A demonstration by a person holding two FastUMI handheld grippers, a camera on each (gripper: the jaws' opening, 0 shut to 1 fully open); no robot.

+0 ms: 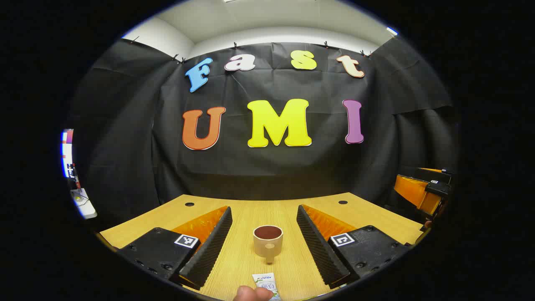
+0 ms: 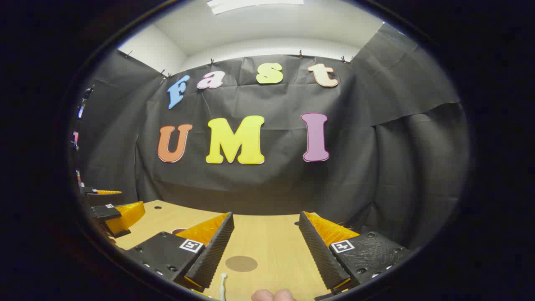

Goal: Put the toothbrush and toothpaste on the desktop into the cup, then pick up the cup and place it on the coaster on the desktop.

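A beige cup [image 1: 268, 244] with a dark inside stands upright on the wooden desk [image 1: 250, 213]. In the left gripper view it appears between the spread fingers of my left gripper [image 1: 264, 210], which is open and touches nothing. The toothpaste tube [image 1: 266, 282] lies at the bottom edge, a fingertip [image 1: 252, 294] beside it. In the right gripper view a round brown coaster [image 2: 241, 263] lies flat on the desk, ahead of my open right gripper [image 2: 265, 215]. The white toothbrush [image 2: 222, 286] lies near the bottom edge. A sliver of the cup [image 2: 179, 230] peeks out behind one finger.
The right gripper [image 1: 422, 192] shows at the far right of the left gripper view, the left gripper [image 2: 113, 213] at the left of the right gripper view. Small cable holes [image 1: 189, 204] [image 1: 342, 202] sit near the desk's back edge. Black cloth closes off the back.
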